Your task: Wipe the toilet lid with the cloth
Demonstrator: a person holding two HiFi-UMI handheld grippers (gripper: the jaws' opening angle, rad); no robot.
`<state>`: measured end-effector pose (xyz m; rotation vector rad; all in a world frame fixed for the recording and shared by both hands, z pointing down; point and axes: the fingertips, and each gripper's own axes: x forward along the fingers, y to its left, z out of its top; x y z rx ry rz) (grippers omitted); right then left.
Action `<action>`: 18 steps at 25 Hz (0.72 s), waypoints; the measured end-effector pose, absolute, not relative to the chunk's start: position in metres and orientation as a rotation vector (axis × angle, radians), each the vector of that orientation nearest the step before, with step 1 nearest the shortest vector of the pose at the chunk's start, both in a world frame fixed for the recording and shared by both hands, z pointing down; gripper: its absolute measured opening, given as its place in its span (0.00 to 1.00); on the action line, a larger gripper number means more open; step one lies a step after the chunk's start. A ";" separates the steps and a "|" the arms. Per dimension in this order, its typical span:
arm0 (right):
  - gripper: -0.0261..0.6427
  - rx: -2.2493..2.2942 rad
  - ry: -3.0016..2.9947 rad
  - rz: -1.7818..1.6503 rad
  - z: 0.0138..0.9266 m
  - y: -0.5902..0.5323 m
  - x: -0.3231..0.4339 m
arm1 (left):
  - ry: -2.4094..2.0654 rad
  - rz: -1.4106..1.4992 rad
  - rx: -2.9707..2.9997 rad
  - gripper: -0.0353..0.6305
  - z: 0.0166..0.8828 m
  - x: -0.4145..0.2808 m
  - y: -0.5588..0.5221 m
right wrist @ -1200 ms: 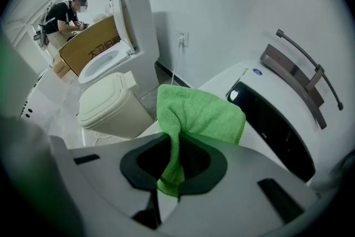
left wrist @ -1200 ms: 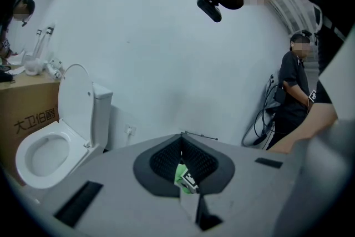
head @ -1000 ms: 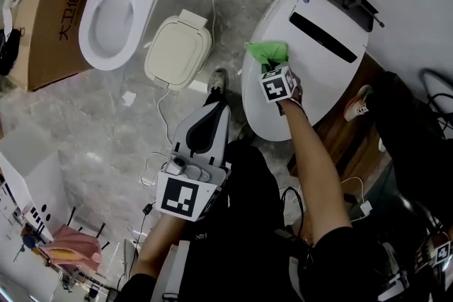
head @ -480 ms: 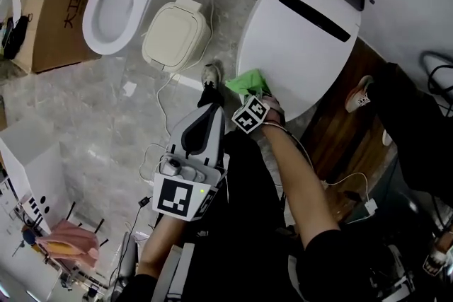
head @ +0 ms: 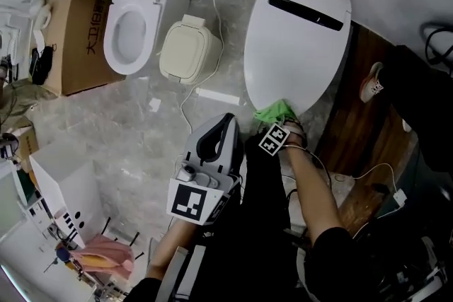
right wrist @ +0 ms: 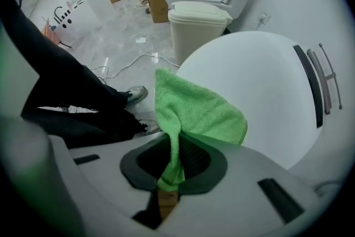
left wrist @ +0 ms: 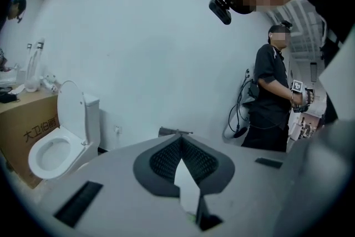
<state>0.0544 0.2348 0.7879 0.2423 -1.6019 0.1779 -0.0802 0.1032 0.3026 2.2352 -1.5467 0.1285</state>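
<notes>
The closed white toilet lid fills the upper middle of the head view. A green cloth lies against the lid's near front edge, and my right gripper is shut on it. In the right gripper view the cloth hangs pinched between the jaws of the right gripper, draped over the rim of the lid. My left gripper is held over the floor to the left of the lid, touching nothing. In its own view the left gripper has its jaw tips together with nothing between them.
A second toilet with its seat open stands at the upper left beside a cardboard box. A cream bin sits between the toilets. A cable trails over the marble floor. A person stands by the wall. A shoe rests on dark wood.
My right gripper has dragged the green cloth from the lid's left side down to its front edge, toward me. The left gripper has stayed low at my side.
</notes>
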 end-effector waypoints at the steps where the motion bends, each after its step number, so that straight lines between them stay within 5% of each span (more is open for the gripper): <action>1: 0.11 0.254 -1.574 0.191 0.789 0.242 0.069 | -1.522 0.152 2.244 0.06 0.299 -0.075 0.106; 9: 0.11 0.634 -1.338 0.470 0.749 0.269 0.201 | -1.372 0.175 2.363 0.06 0.257 -0.069 0.121; 18: 0.11 1.285 -1.709 0.637 0.491 0.210 0.178 | -1.188 0.032 2.535 0.06 0.170 -0.069 0.155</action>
